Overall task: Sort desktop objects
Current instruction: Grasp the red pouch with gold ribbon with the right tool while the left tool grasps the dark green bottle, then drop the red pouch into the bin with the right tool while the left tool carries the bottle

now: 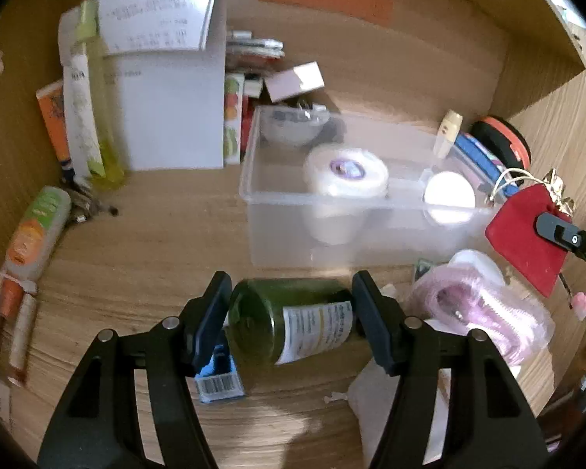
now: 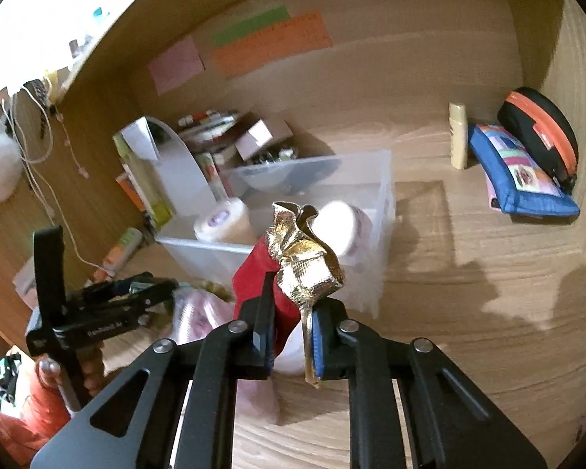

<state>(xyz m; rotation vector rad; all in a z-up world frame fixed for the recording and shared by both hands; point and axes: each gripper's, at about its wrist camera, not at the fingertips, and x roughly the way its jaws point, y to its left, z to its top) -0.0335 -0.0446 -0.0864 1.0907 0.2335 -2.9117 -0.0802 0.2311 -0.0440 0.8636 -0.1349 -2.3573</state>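
My left gripper (image 1: 291,305) is closed around a dark green glass jar (image 1: 289,322) with a white label, lying sideways just above the wooden desk. My right gripper (image 2: 289,332) is shut on a red pouch with a gold foil top (image 2: 293,265), held up in front of the clear plastic bin (image 2: 385,195). The same pouch (image 1: 525,234) shows at the right of the left wrist view, near the bin (image 1: 254,179). The bin holds a white tape roll (image 1: 345,172), a white round lid (image 1: 449,195) and a clear bowl (image 1: 293,129).
A pink plastic bag (image 1: 484,308) lies right of the jar. A blue barcode box (image 1: 218,379) lies under the left finger. Tubes (image 1: 39,230) and a white folder (image 1: 168,109) stand at the left. A blue pouch (image 2: 519,172), an orange-black case (image 2: 539,129) and a cream tube (image 2: 459,135) sit back right.
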